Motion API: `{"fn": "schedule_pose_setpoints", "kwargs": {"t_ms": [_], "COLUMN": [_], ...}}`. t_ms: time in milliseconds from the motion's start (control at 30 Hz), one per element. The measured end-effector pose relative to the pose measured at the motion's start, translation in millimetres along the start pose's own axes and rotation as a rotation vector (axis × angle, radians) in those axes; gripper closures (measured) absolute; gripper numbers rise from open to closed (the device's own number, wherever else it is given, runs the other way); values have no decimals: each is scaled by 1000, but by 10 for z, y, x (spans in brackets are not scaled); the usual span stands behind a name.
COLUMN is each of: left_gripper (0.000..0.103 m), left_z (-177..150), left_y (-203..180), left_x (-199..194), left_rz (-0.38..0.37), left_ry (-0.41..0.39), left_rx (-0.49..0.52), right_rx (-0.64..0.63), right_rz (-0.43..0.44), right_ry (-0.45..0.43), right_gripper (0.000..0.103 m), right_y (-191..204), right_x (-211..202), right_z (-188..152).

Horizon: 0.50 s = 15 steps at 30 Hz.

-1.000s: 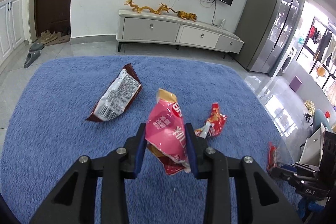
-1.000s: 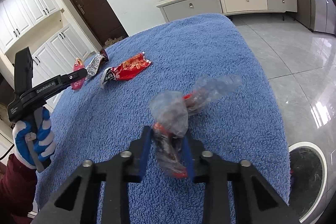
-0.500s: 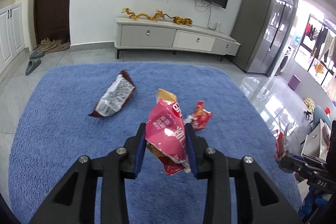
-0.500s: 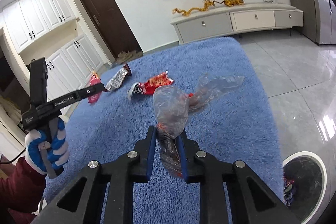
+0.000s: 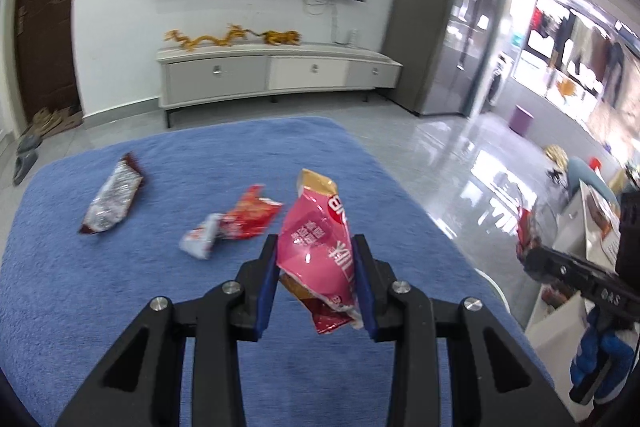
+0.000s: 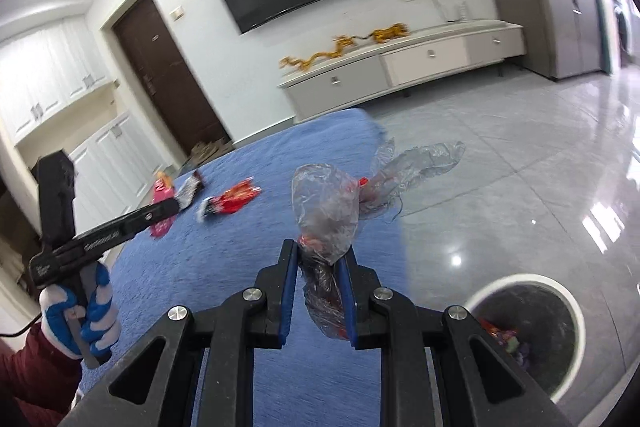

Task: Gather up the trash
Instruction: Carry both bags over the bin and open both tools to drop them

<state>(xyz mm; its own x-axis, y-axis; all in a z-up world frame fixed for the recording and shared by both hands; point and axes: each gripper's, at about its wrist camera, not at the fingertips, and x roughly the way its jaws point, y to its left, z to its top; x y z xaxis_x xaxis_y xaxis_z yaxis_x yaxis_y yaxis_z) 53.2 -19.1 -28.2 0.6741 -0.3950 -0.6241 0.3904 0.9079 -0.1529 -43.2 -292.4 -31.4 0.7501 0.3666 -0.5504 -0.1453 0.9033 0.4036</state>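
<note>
Right wrist view: right gripper pinches clear plastic wrapper; left gripper clamps pink packet. Bin (some trash already inside) waits below; red wrapper and silver wrapper remain on blue cloth.

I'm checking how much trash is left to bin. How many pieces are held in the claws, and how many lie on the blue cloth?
Held in claws: 2, pink packet, clear plastic wrapper
Lying on cloth: 2, silver-brown wrapper, red wrapper
Total: 4

Blue-white glove, maroon sleeve
</note>
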Motion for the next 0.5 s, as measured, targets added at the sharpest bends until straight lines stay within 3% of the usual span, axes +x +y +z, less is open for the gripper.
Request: {"fn": "schedule_pose_setpoints", "kwargs": {"t_ms": [267,500], "left_gripper": [70,70], "left_z": [-4,-62], "left_y": [-821,-1688], "left_x": [297,641], "left_rz": [-102,-201], "left_ry": [61,131], "left_rx": [158,315], "right_rx": [147,237], "right_rz": [-119,-189], "right_ry": [-18,-5], "right_gripper": [84,84], "right_y": [-736,-1144], "right_x": [-348,-489], "right_z": [-215,-424]}}
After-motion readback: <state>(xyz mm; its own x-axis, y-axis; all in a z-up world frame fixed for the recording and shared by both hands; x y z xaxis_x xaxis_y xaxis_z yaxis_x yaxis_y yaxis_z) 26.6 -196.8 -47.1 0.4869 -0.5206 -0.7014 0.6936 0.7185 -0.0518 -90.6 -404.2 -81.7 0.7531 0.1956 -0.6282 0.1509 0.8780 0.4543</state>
